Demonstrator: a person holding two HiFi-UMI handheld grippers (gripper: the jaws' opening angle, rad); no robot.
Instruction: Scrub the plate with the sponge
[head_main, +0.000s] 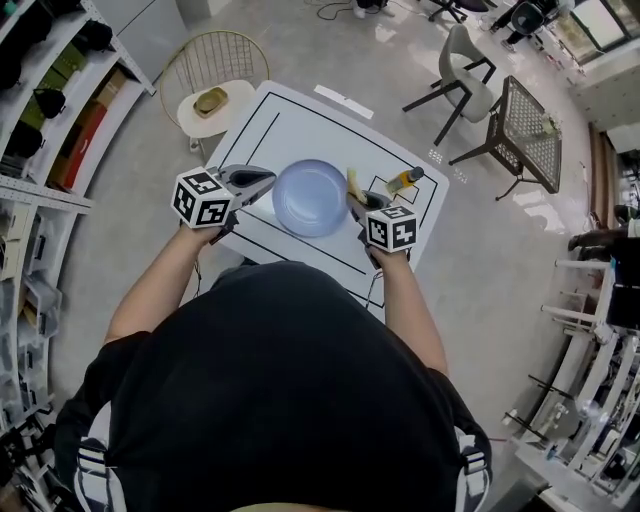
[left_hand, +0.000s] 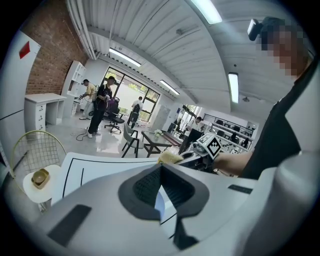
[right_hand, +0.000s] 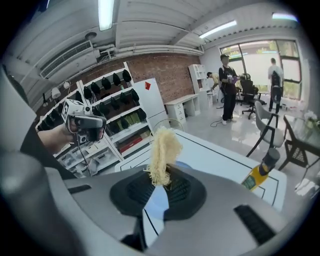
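While the head view sets the blue plate (head_main: 310, 198) between both tools over the near half of the white desk (head_main: 290, 125), only the gripper views show the grips. Left hand-held gripper (head_main: 268, 180) is closed narrow on the plate's left rim, a pale blue sliver between its pads in its own view. Right hand-held gripper (head_main: 358, 200) clamps a yellow fibrous sponge (right_hand: 163, 150), which stands up out of the jaws just beside the plate's right rim. The head view shows that sponge only as a small yellow strip.

A yellow-labelled bottle (head_main: 405, 180) lies near the desk's right edge, close to the right tool. Far half of desk bare. A wire-backed chair (head_main: 215, 65) stands off the far left corner.
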